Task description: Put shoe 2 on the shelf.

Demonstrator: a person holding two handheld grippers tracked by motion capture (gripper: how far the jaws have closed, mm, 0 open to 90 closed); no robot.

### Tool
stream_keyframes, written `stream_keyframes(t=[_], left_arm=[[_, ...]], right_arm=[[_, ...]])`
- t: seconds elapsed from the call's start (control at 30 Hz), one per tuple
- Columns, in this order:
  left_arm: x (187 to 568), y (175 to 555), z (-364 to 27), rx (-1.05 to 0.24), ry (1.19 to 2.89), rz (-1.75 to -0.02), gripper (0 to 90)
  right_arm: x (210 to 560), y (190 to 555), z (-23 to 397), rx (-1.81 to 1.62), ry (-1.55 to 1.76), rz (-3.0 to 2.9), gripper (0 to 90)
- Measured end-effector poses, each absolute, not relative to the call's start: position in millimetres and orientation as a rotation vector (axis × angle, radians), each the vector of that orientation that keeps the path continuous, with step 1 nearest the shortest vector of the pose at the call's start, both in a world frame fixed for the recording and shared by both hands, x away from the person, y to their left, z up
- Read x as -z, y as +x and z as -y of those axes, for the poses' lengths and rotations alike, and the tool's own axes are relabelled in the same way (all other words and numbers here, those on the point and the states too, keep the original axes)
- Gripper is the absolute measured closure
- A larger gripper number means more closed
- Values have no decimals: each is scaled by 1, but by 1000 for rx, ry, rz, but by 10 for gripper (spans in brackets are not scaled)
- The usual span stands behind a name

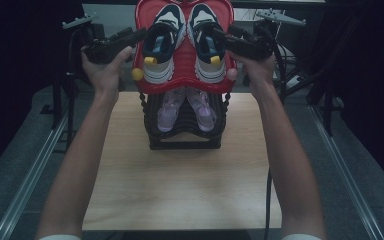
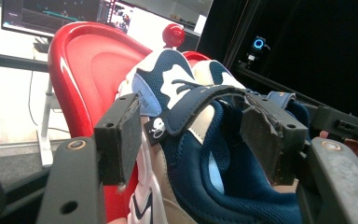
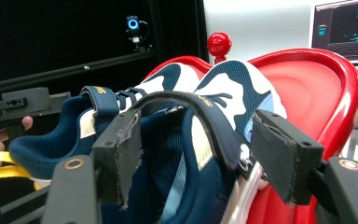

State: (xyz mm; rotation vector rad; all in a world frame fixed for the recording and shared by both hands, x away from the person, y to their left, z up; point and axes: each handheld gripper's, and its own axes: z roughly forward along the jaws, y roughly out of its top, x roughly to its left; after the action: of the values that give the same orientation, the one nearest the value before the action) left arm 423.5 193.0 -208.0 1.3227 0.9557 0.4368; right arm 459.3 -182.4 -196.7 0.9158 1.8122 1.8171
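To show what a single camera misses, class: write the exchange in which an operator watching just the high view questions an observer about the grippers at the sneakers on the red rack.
Operator: Has the right gripper closed on its sneaker?
Observer: No. The right gripper stands open, with its jaws on either side of the sneaker's strap.
Operator: The back of the rack is cut off for me. Is there anything there?
Observer: Yes. A red ball knob stands at the middle of the back rim of the red rack.
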Motion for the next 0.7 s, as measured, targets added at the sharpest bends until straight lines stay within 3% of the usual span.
stream_keyframes(t=[0.7], left_arm=[[227,383,-223,-391,1333,-919,409]], right_arm=[[228,422,231,-1893,854,-1759,383]])
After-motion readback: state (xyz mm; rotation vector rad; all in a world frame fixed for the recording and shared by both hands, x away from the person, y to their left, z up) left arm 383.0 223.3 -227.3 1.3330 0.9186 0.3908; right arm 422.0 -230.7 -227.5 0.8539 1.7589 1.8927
